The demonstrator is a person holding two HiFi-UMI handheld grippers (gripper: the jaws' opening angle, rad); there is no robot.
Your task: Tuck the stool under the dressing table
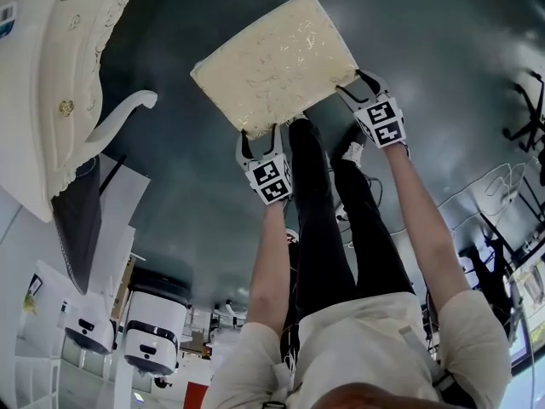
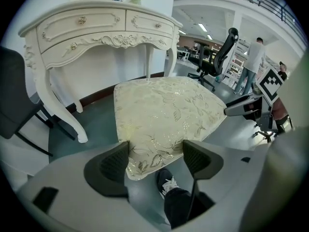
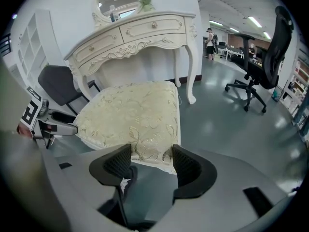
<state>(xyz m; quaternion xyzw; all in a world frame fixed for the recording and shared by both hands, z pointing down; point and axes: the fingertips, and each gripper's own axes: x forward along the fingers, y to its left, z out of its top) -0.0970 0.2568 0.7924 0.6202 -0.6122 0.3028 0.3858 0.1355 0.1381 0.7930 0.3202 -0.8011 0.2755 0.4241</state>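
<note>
Standing on the floor on the near side of the dressing table [image 2: 96,33], not yet under it, the stool [image 1: 272,62] offers its near cushion edge. The left gripper [image 2: 155,151] and right gripper [image 3: 152,153] are spread, each straddling that edge unclamped. The cushion is probably soft and slippery and the frame stiff, so grip the seat rim at both near corners.
</note>
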